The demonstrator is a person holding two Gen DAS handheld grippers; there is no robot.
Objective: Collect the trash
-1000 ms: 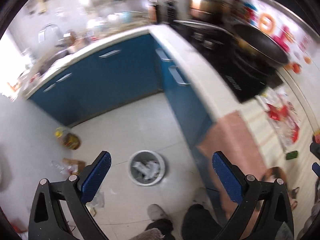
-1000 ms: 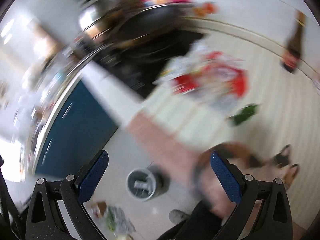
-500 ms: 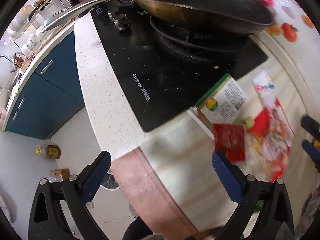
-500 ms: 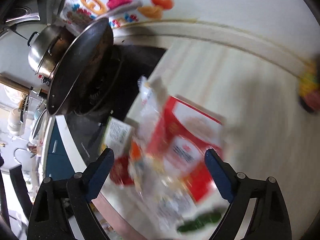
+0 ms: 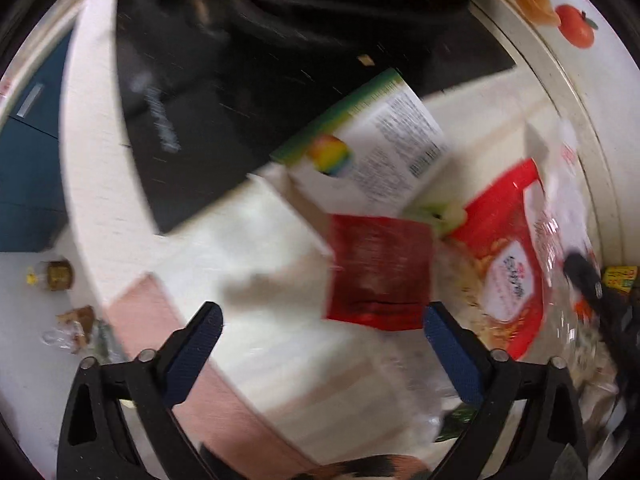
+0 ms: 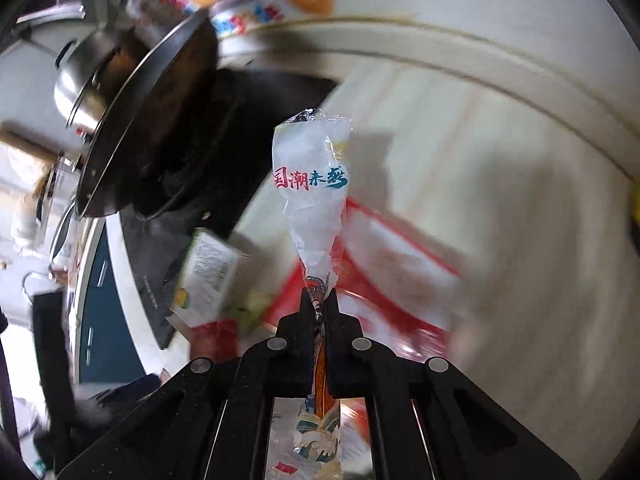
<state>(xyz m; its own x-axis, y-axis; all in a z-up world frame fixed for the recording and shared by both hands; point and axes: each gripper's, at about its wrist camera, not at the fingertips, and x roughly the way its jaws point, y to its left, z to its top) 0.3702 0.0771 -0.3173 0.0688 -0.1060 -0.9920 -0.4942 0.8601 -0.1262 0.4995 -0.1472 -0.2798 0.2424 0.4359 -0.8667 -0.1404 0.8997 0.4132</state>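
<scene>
My right gripper (image 6: 319, 300) is shut on a clear plastic wrapper (image 6: 312, 184) with red and blue print, which stands up between the fingers above the counter. My left gripper (image 5: 320, 320) is open and empty, just above the counter with a dark red sachet (image 5: 380, 272) between and ahead of its fingers. Beyond lie a white and green carton (image 5: 372, 148) and a red snack bag (image 5: 508, 268). The carton (image 6: 206, 276) and the red bag (image 6: 384, 264) also show blurred under the held wrapper.
A black cooktop (image 5: 240, 80) with a dark pan (image 6: 152, 120) and a steel pot (image 6: 86, 76) lies beyond the trash. A pink cloth (image 5: 168, 344) hangs over the counter edge. Blue cabinets (image 5: 28, 160) and floor litter (image 5: 72, 324) are at the left.
Both grippers swung from the floor and bin up to the counter. The left has moved closer to the trash pile. The right has closed on the clear wrapper and lifted it.
</scene>
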